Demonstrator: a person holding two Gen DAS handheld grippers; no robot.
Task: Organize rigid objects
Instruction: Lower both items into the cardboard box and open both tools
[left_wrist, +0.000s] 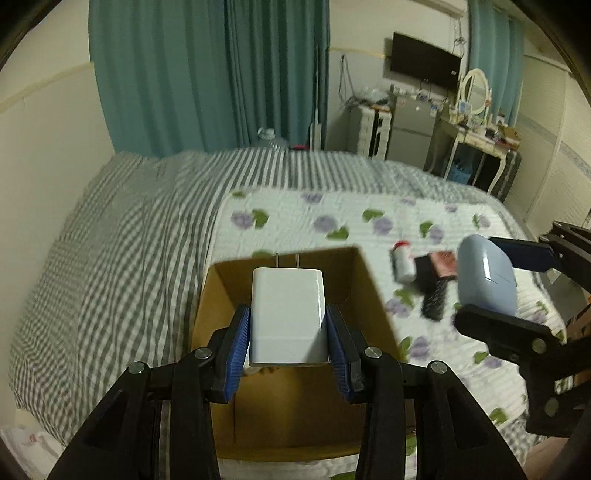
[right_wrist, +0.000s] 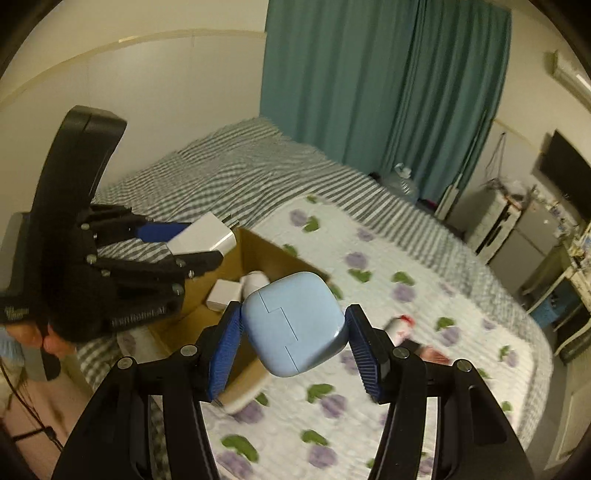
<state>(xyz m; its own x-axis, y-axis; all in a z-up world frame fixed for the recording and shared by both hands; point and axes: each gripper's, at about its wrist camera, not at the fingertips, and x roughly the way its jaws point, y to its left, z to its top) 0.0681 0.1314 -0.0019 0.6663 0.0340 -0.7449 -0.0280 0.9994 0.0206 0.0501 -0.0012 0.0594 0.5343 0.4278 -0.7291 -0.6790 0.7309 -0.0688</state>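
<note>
My left gripper (left_wrist: 288, 325) is shut on a white plug charger (left_wrist: 287, 314), prongs pointing away, held above an open cardboard box (left_wrist: 365, 291) on the bed. It also shows in the right wrist view (right_wrist: 201, 242) with the charger (right_wrist: 205, 234). My right gripper (right_wrist: 293, 328) is shut on a light blue rounded case (right_wrist: 295, 326), held above the quilt just right of the box (right_wrist: 258, 251); the case shows in the left wrist view (left_wrist: 485, 275). White items (right_wrist: 225, 293) lie inside the box.
On the floral quilt (left_wrist: 332, 218) lie a white bottle with a red cap (left_wrist: 402, 264), a dark remote (left_wrist: 436, 299) and a reddish-brown flat item (left_wrist: 445, 262). A striped blanket (left_wrist: 110, 236) covers the bed's left. Curtains, a dresser and a TV stand beyond.
</note>
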